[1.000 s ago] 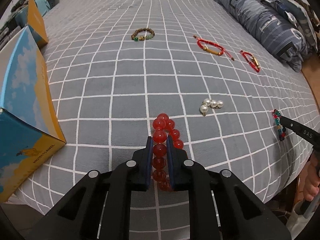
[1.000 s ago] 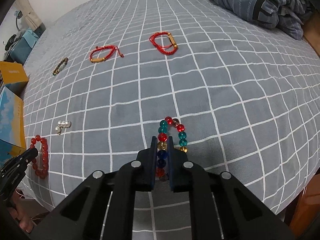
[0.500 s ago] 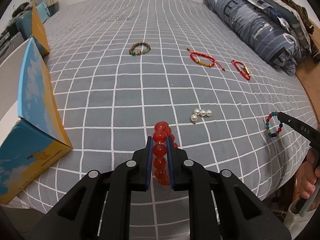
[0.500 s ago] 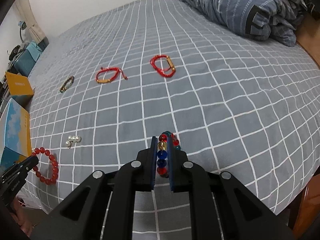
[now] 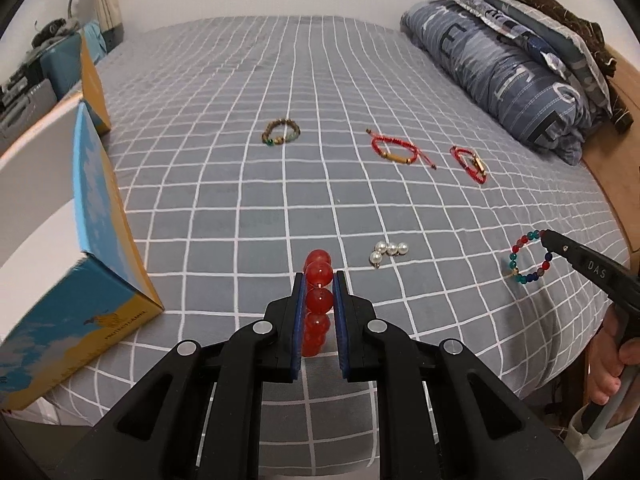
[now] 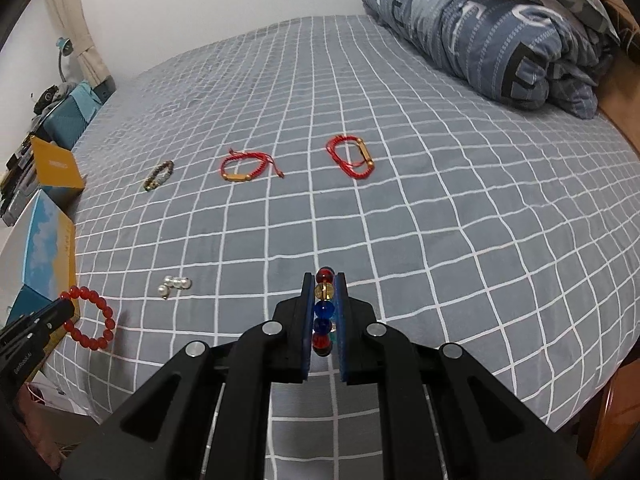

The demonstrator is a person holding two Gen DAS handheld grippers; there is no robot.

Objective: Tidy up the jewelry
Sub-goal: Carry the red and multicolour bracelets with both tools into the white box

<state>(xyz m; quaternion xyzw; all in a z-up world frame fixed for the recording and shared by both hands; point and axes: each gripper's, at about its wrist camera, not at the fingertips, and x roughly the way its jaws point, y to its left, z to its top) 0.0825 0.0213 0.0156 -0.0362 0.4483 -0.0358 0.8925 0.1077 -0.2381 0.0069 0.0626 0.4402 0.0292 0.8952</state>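
Red cord bracelets (image 5: pixel 396 151): two; beaded bracelets (image 5: pixel 318 300): three.

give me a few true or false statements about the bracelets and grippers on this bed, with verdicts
1. The left gripper is shut on the red bead bracelet. True.
2. The right gripper hangs open with nothing in it. False: it is shut on the multicolour bead bracelet.
3. The pearl piece lies loose on the checked bedsheet. True.
4. Both red cord bracelets sit inside the blue and yellow box. False: the red cord bracelets lie on the sheet.
5. The brown bead bracelet is on the folded duvet. False: it lies on the sheet.
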